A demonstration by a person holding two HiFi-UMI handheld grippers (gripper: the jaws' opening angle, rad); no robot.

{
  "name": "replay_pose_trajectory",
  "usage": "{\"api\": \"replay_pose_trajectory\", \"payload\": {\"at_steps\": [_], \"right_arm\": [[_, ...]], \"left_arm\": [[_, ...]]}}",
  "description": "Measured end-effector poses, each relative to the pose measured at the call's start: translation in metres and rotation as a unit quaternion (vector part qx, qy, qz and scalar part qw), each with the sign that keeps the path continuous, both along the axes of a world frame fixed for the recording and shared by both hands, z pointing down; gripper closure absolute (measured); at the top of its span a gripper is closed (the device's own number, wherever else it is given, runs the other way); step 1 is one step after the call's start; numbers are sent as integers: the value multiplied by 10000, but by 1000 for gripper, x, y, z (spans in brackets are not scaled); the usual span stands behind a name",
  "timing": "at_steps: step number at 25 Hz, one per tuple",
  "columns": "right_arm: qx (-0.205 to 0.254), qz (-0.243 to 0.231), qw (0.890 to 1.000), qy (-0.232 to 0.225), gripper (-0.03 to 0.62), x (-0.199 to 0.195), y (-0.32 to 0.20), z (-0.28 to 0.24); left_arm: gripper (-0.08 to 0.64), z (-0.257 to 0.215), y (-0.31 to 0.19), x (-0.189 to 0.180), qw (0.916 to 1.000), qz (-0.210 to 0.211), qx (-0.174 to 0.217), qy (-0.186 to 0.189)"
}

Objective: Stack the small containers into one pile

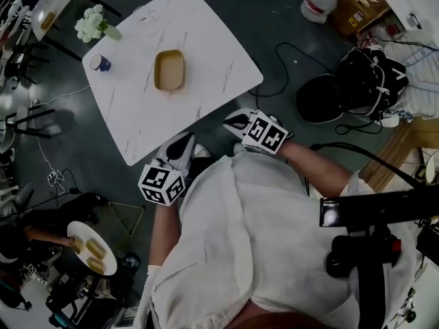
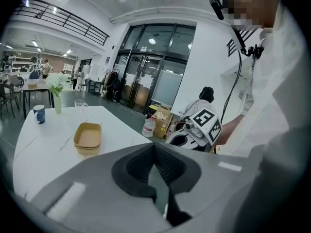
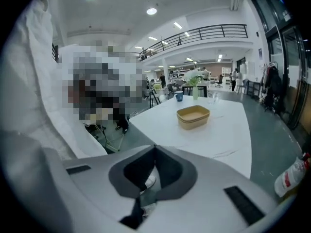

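Matt tan containers [image 1: 169, 70] sit on a glossy marbled table [image 1: 212, 46].

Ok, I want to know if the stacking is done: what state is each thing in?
Containers: nested in one pile, upright on the table.
Left gripper: shut, empty, off the table.
Right gripper: shut, empty, off the table.
Blue cup: upright.
Flower vase: upright.
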State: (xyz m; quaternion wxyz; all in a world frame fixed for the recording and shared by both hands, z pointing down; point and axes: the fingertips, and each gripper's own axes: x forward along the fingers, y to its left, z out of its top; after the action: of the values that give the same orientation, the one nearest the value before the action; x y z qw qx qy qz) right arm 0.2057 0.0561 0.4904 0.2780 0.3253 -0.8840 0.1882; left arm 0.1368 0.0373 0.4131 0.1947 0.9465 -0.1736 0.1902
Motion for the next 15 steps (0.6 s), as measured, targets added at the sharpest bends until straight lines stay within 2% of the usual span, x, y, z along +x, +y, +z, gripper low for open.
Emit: {"api": "replay_pose_trajectory", "payload": {"at_steps": [6,15], "right_arm": [[225,-133,9996,-144,586,8,16,-6],[405,153,9989,-195,586,9,28,-24]], "left_arm": [[552,13,14,19,9997,133,4,-194],[552,-7,23,31,9982,533,225,-146]]}}
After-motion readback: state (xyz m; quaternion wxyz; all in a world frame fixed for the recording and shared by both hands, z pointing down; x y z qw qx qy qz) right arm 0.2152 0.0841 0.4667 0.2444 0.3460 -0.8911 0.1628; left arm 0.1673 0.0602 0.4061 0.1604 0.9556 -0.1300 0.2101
